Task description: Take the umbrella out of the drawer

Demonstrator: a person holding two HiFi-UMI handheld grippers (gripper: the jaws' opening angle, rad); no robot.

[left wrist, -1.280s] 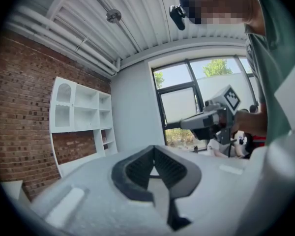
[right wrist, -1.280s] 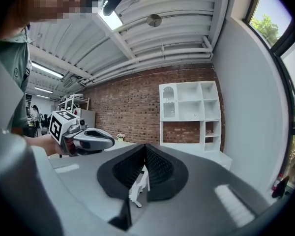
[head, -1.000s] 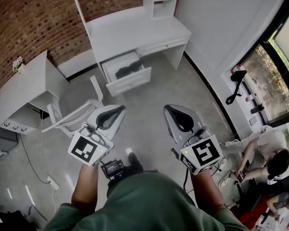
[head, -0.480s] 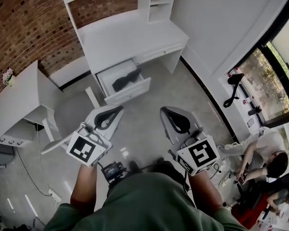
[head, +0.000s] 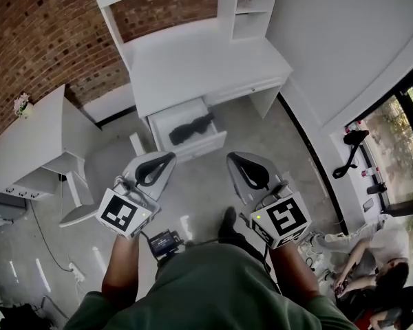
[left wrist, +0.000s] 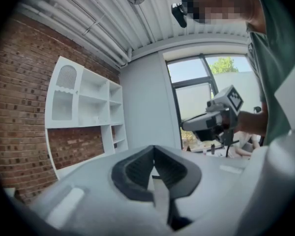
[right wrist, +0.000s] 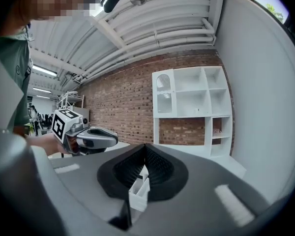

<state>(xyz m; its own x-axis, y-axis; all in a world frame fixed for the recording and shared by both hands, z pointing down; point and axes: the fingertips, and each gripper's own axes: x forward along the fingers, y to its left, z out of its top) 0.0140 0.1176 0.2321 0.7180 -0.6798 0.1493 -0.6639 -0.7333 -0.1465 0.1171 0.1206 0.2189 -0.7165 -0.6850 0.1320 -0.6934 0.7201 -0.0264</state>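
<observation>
A black folded umbrella (head: 191, 127) lies in the open drawer (head: 208, 146) of the white desk (head: 199, 64), seen in the head view. Both grippers are held side by side over the floor, short of the drawer and pointing toward it. My left gripper (head: 169, 157) is shut with nothing in it, and so is my right gripper (head: 231, 159). In the left gripper view the shut jaws (left wrist: 154, 157) face the white shelf unit (left wrist: 83, 107), with the right gripper (left wrist: 214, 119) alongside. The right gripper view shows its shut jaws (right wrist: 145, 154) and the left gripper (right wrist: 88, 136). Neither gripper view shows the umbrella.
A white side cabinet (head: 38, 133) stands left of the desk against the brick wall (head: 41, 33). A white chair (head: 79, 208) sits on the floor to my left. A person (head: 372, 256) sits at the lower right. A cable and power strip (head: 72, 270) lie on the floor.
The person has walked toward the desk, carrying both grippers forward. The chair has slid off to the left of the view. Both grippers stay shut and empty.
</observation>
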